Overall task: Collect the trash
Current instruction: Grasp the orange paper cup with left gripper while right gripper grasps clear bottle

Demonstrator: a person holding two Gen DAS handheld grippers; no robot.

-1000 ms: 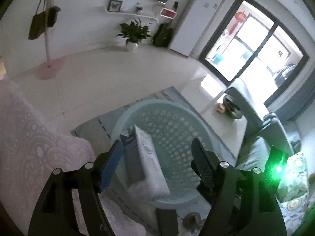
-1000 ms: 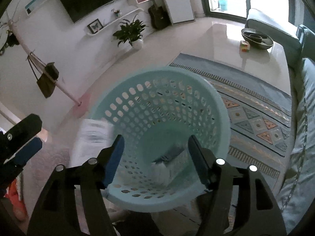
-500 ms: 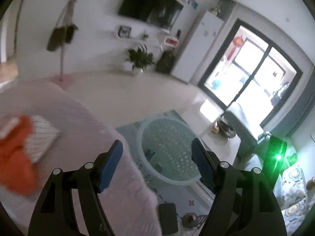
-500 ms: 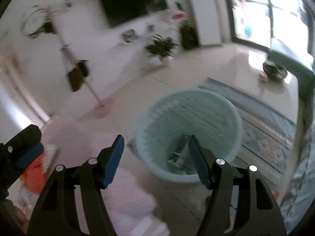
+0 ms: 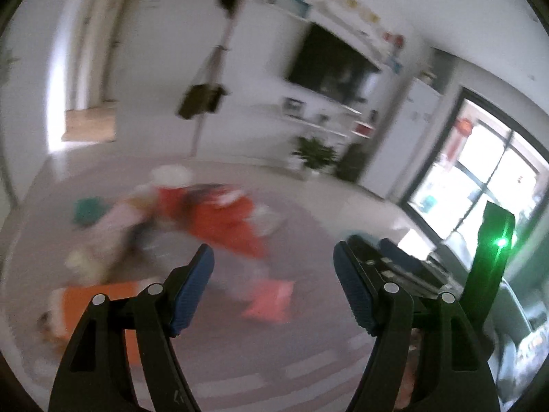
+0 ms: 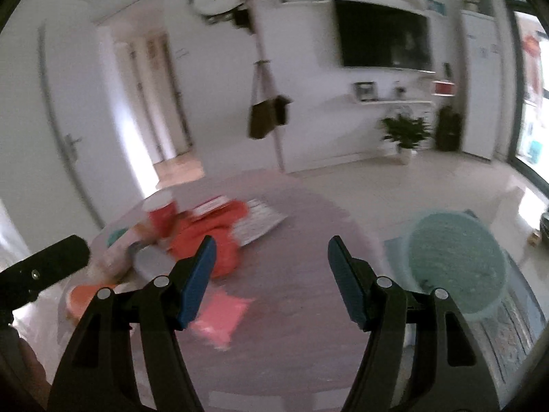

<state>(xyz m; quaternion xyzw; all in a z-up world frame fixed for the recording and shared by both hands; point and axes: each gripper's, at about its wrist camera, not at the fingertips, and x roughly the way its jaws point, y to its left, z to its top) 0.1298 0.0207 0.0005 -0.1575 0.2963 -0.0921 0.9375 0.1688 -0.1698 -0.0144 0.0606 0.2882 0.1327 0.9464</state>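
**Both grippers empty above the littered counter, between pickups**

Left gripper and right gripper stand released, jaws apart, nothing between the pads. Both views are motion-blurred. The trash lies on the round counter: an orange-red crumpled bag near the far edge, a pink packet just ahead of the right gripper, an orange flat piece at the left, a red cup behind. The pale green basket stands on the floor to the right, beside the counter. Good practice, judged from here: settle each gripper until the view steadies, choose one piece each, straddle it fully, close, then carry to the basket
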